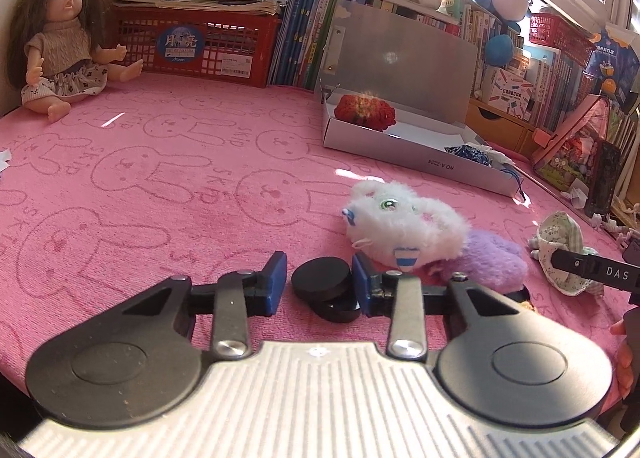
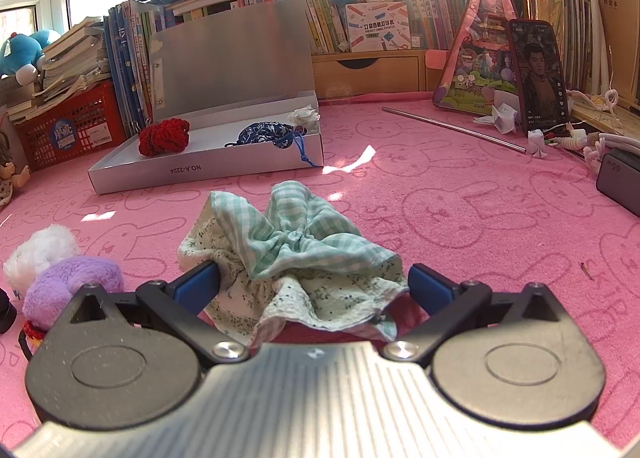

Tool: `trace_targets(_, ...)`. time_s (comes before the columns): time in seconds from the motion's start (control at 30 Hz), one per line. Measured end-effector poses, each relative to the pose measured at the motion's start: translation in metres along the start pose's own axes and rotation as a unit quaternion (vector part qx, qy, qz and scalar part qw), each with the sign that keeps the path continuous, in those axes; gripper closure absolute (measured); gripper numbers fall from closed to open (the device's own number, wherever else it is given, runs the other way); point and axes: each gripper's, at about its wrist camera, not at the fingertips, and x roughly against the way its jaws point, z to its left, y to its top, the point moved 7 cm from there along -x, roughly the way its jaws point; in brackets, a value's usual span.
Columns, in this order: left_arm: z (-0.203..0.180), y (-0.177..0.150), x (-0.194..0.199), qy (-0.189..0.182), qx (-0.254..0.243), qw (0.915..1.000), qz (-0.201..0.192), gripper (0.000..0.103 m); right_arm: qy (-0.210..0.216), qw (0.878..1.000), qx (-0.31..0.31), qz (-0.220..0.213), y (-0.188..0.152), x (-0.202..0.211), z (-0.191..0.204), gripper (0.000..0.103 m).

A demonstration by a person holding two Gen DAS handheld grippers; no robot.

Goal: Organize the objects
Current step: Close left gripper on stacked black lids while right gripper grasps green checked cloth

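While both grippers straddle targets on the pink mat (image 1: 160, 185), nothing is lifted yet.
Left gripper (image 1: 320, 282): fingers spread, either side of the black discs (image 1: 322, 280), near centre; right pad touching, left pad apart.
Right gripper (image 2: 314, 286): fingers spread wide around the checked cloth (image 2: 296, 258).
Destination (judged): white box (image 2: 208, 173), far left.
Risk: the upper disc sits offset and may slide off when squeezed; loose cloth could slip out or snag.

The left gripper (image 1: 320, 282) is straddling a black round case (image 1: 321, 279) lying beside a white plush toy (image 1: 404, 223) on the pink mat (image 1: 160, 177).
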Motion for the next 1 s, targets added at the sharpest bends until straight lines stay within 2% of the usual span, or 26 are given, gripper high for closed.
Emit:
trace_targets(0.3, 0.000, 0.000, 0.001, 0.003, 0.001, 1.0000, -0.004, 0.065, 0.000, 1.000, 0.001, -0.002, 0.000, 0.000, 0.000, 0.000)
trace_targets(0.4, -0.001, 0.001, 0.002, 0.006, 0.000, 1.0000, -0.007, 0.065, 0.007, 1.000, 0.007, -0.020, 0.002, 0.005, 0.001, 0.000)
trace_targets(0.47, -0.001, 0.003, 0.003, 0.009, -0.004, 0.9999, -0.010, 0.065, 0.010, 0.999, 0.014, -0.032, 0.002, 0.008, 0.003, 0.006)
trace_targets(0.53, -0.001, 0.004, 0.004, 0.011, -0.008, 0.9998, -0.013, 0.065, 0.012, 0.999, 0.023, -0.041, 0.002, 0.011, 0.005, 0.016)
trace_targets(0.77, -0.004, 0.007, 0.007, 0.013, -0.012, 0.9997, -0.018, 0.065, 0.018, 0.998, 0.030, -0.049, 0.001, 0.013, 0.008, 0.038)
trace_targets(0.83, -0.004, 0.008, 0.007, 0.013, -0.014, 0.9996, -0.020, 0.065, 0.021, 0.998, 0.036, -0.048, 0.000, 0.013, 0.009, 0.053)
trace_targets(1.0, -0.006, 0.015, 0.010, 0.015, -0.021, 0.9992, -0.029, 0.065, 0.033, 0.998, 0.029, -0.035, -0.001, 0.012, 0.011, 0.068)
